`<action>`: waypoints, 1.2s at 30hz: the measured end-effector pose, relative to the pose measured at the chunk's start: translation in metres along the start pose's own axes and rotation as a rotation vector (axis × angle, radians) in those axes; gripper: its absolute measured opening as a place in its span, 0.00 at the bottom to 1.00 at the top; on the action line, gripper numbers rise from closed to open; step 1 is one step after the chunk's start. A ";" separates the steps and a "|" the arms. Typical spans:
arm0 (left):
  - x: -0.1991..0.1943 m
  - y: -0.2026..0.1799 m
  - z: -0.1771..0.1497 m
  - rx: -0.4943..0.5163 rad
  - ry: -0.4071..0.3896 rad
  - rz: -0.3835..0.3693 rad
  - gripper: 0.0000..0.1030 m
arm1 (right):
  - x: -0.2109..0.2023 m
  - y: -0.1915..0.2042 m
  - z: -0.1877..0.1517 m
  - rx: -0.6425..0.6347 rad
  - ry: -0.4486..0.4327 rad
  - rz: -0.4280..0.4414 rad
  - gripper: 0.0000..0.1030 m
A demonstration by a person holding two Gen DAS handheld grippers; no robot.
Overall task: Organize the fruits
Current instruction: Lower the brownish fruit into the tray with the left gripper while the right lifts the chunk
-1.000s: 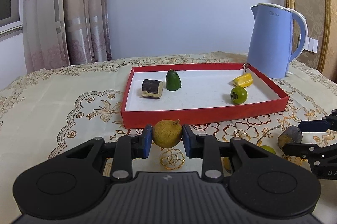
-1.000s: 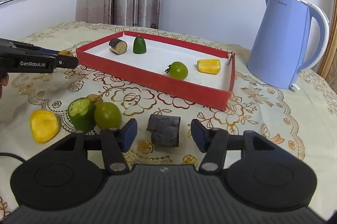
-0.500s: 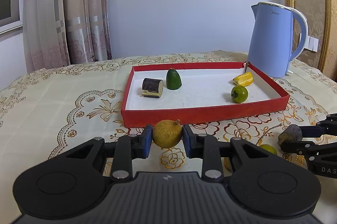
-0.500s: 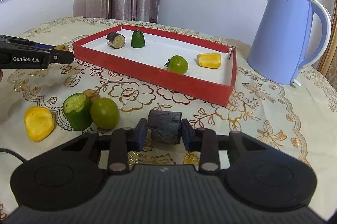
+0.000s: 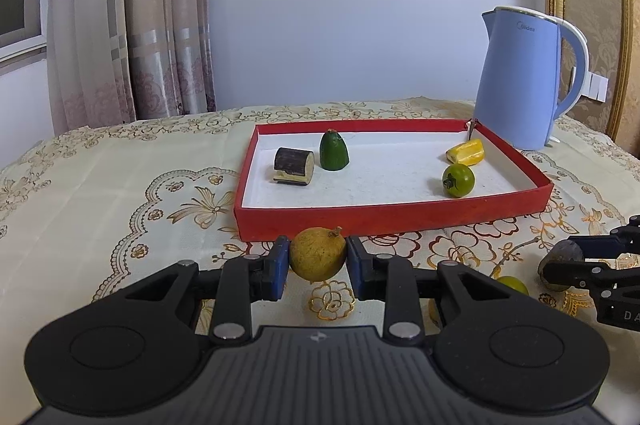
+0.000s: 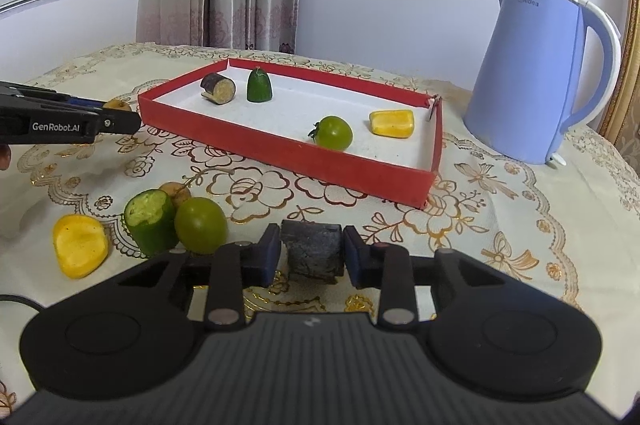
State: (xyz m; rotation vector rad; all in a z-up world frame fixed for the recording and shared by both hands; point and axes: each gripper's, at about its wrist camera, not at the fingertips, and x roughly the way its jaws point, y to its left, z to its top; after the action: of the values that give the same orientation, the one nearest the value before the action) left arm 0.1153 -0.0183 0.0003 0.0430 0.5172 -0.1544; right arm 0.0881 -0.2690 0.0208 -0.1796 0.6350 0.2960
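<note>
The left gripper [image 5: 318,263] clamps a round, matte yellow-brown fruit [image 5: 318,253] with a short stem, just before the near wall of the red tray [image 5: 394,219]. The right gripper [image 6: 311,255] has just been closing and now pinches a dark, rough-barked block [image 6: 312,251] over the embroidered cloth of the bench [image 6: 500,225]. The shallow, straight-walled tray holds a cut dark log piece [image 5: 294,167], a smooth green cone [image 5: 334,149], a yellow wedge [image 5: 466,152] and a glossy green tomato [image 5: 459,179], with bare white floor between them. A blue kettle [image 5: 520,81] stands behind its far right corner.
</note>
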 end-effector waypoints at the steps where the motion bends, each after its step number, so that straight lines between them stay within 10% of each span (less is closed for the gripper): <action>1: 0.000 0.000 0.000 -0.002 0.000 0.000 0.29 | 0.000 0.000 0.000 0.002 -0.001 0.000 0.30; 36: 0.061 -0.030 0.071 0.058 0.045 -0.078 0.29 | -0.027 -0.022 0.007 0.080 -0.120 0.039 0.30</action>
State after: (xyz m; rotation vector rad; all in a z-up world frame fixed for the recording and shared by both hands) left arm 0.1976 -0.0624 0.0321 0.0831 0.5595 -0.2455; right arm 0.0790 -0.2938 0.0443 -0.0721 0.5311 0.3155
